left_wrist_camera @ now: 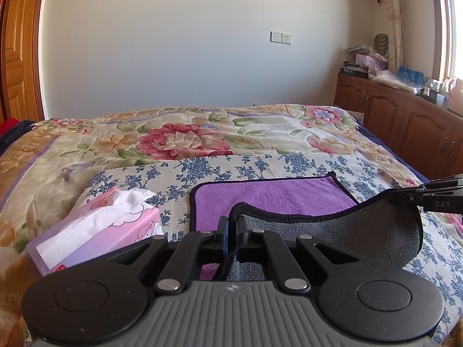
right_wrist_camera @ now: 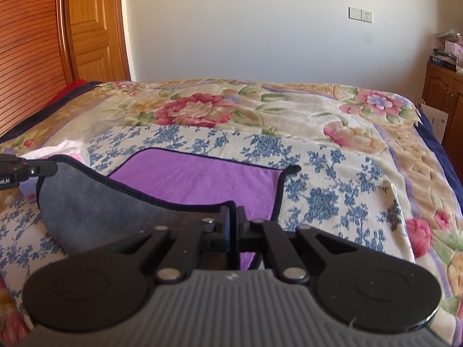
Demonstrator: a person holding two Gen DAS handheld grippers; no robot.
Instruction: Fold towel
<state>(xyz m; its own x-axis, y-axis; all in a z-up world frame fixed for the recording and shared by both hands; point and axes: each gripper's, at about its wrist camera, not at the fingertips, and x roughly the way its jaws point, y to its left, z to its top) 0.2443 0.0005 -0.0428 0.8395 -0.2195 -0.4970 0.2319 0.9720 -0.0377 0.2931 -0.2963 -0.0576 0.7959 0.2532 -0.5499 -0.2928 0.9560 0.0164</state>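
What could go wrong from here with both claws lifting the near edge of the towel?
The left claw and right claw pinch only the black hem of the purple towel, so a corner may slip free. The edge sags between them, so the fold could land crooked. The tissue box sits close on the left and could get bumped.

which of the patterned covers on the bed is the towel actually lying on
The blue-flowered cloth, cream with small blue sprigs; the towel lies on it, not on the big pink-flowered blanket beneath.
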